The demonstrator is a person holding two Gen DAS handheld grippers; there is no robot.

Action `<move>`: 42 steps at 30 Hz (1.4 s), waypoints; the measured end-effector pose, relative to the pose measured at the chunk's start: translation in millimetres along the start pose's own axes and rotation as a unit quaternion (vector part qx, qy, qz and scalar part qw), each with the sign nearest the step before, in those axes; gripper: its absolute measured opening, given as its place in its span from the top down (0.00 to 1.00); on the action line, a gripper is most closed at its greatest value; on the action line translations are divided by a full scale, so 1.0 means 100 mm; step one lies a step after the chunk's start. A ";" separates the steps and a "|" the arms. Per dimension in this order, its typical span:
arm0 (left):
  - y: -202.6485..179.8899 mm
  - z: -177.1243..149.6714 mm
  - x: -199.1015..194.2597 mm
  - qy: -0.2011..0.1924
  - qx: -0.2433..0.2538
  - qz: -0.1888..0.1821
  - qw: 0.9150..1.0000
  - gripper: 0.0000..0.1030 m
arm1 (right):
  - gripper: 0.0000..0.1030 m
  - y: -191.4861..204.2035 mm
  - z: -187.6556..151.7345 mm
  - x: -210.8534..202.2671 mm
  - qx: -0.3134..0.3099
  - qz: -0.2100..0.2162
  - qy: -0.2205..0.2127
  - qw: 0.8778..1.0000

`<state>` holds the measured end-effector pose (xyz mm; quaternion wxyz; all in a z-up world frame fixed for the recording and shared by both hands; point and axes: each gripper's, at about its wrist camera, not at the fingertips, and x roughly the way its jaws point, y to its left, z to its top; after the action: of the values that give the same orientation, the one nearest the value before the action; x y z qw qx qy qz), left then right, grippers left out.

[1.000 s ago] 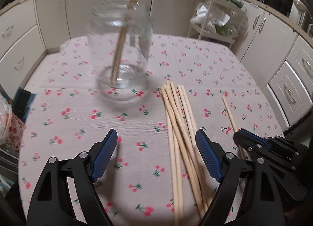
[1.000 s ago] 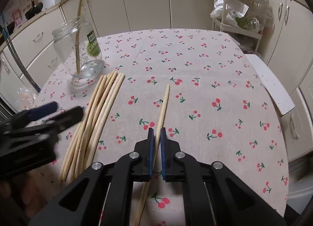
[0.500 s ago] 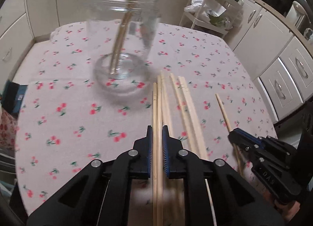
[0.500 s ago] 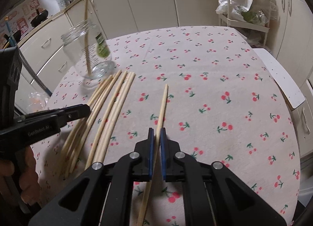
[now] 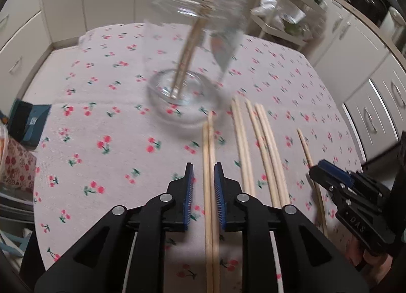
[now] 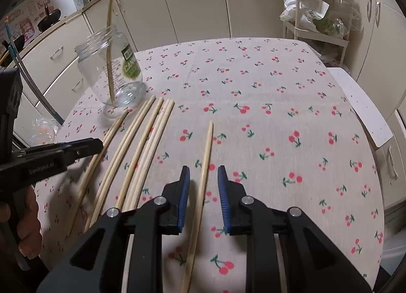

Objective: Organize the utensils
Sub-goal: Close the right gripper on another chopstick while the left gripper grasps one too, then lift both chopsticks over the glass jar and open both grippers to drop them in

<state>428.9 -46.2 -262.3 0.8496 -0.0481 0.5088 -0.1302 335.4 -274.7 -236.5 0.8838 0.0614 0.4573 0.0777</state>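
A pair of chopsticks (image 5: 210,191) lies on the cherry tablecloth (image 5: 106,145) just before the glass jar (image 5: 192,64), between the left gripper (image 5: 203,191)'s narrow, opening jaws, apparently unpinched; the right gripper (image 6: 203,191) opens around a single chopstick (image 6: 205,161); next probably calls for regripping, then lifting into the jar.

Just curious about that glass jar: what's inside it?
The jar holds wooden sticks leaning against its rim, two by the left view. Nothing else shows through the glass; its green label hides one patch.
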 end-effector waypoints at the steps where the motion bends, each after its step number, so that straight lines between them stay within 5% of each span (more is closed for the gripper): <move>1: 0.02 0.02 0.01 0.000 -0.002 0.003 1.000 0.84 | 0.78 0.00 0.01 0.01 -0.001 -0.002 -0.001 1.000; 17: -0.16 0.16 0.15 0.012 0.053 0.034 0.998 0.82 | 0.81 0.07 0.14 0.14 -0.020 -0.010 0.006 1.000; 21: -0.22 0.20 0.20 0.025 0.070 0.048 0.996 0.82 | 0.92 -0.02 0.21 0.18 -0.004 0.001 0.014 1.000; 23: -0.25 0.21 0.21 0.033 0.082 0.055 0.995 0.95 | 0.94 -0.03 0.21 0.19 0.000 0.005 0.014 1.000; 28: -0.14 0.18 0.10 0.034 0.057 0.028 0.997 0.96 | 0.95 -0.01 0.21 0.09 0.013 0.021 0.000 1.000; 35: 0.09 0.19 -0.58 -0.083 0.010 -0.026 0.996 0.96 | 0.95 0.00 0.28 -0.31 0.050 0.078 -0.081 0.992; 42: 0.20 0.47 -1.32 -0.238 -0.021 -0.040 0.970 0.96 | 0.95 0.13 0.50 -0.78 0.083 0.126 -0.204 0.967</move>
<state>414.2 6.7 -131.9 0.9392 -0.1157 0.2926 -0.1378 331.3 -278.6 -143.0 0.9331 0.2066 0.2611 0.1363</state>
